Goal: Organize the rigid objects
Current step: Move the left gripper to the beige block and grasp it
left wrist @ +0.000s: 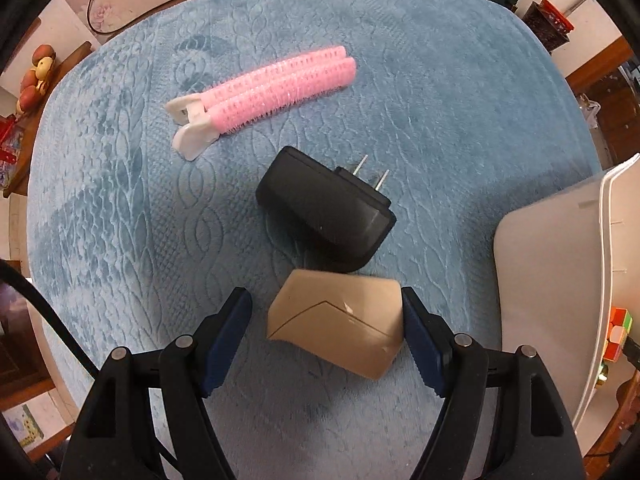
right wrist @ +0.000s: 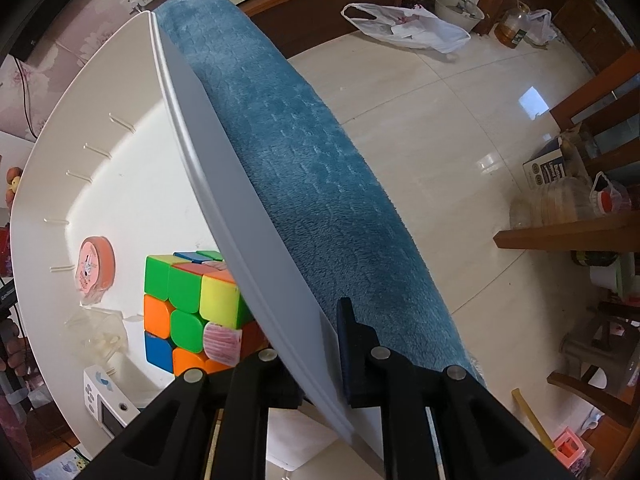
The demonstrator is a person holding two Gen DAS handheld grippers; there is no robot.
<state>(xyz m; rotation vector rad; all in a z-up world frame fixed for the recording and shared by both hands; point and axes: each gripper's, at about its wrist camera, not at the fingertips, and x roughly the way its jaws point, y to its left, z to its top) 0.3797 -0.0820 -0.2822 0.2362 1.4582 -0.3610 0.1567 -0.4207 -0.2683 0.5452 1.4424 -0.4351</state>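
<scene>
The left gripper [left wrist: 326, 334] is hovering with its 2 blue-padded fingers [left wrist: 228, 336] spread wide around a tan cardboard piece [left wrist: 340, 328] lying on the blue towel [left wrist: 120, 200]; the right pad is touching or nearly touching its edge, the left pad is standing apart; just beyond it a black plug adapter [left wrist: 326, 208] is lying with 2 prongs pointing away, and farther off a pink hair clip [left wrist: 260, 96] is resting; the right gripper [right wrist: 320, 360] is pinching the near wall of a white bin [right wrist: 224, 184] between its fingers; inside the bin a Rubik's cube [right wrist: 192, 308] and a pink round case [right wrist: 96, 268] are sitting.
</scene>
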